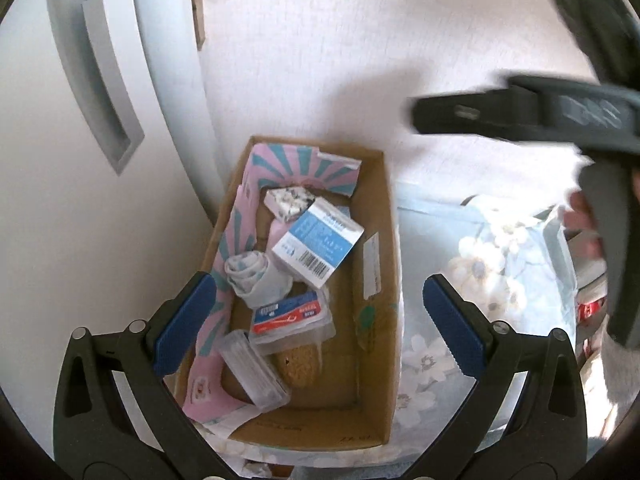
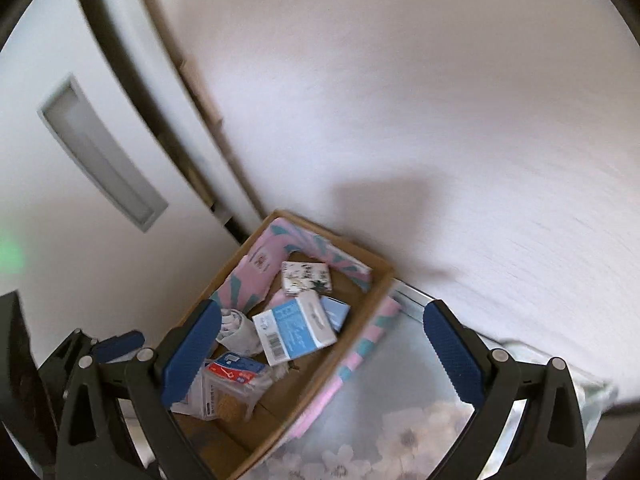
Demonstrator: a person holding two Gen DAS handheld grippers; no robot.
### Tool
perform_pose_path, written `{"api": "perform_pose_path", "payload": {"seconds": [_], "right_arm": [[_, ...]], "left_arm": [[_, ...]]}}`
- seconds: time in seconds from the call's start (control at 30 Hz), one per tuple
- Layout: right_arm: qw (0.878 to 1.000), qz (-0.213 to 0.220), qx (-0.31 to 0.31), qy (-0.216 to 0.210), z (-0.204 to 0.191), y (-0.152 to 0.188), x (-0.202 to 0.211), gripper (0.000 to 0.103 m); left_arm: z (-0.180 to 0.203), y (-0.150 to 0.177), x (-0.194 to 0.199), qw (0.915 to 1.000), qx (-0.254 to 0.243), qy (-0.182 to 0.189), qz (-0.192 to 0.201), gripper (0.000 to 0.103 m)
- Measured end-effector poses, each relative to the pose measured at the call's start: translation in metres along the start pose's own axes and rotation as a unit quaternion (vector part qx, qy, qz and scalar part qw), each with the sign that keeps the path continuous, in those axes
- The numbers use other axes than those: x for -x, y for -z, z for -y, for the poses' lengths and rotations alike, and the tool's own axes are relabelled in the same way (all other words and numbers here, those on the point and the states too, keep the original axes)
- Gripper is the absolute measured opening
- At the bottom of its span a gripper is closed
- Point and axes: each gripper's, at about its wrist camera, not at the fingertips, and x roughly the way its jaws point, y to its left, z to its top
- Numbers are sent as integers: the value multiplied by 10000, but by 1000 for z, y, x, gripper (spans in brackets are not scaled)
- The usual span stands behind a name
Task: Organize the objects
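Left gripper (image 1: 316,324) open, empty, over the cardboard box (image 1: 384,216) at the tabletop's (image 1: 436,360) left edge by the wall. Blue-white carton (image 1: 318,246) lies loose mid-box. Right gripper (image 2: 320,360) also open, empty. Looks between picks; next move needs choosing an item.

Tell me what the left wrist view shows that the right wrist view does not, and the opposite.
Only the left wrist view shows the clear plastic case in the cardboard box, and the person's hand holding the other device. Only the right wrist view shows the pink strip hanging over the box's outer wall. Both show the blue and white carton, the rolled cloth, the red and blue packet and an open, empty gripper.
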Motion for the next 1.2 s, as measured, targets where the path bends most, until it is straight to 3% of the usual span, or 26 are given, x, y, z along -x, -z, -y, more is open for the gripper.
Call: {"api": "perform_pose_path", "payload": {"seconds": [0.4,0.6,0.8,1.2], "right_arm": [[9856,484,-1270,1005,55,73,95,101],[9711,610,-1746,1512,61,113,111,101],[9588,755,-1912,1961,66,137,126,101],[9540,873,-1998,2057,71,140,135,101]], "left_arm": [[15,-24,31,9984,-195,27,533,103],[32,-19,36,9962,-497,-21,709,103],[44,-7,34,9952,-571,244,754,103],[58,-3,32,9948,-597,382,737,103]]}}
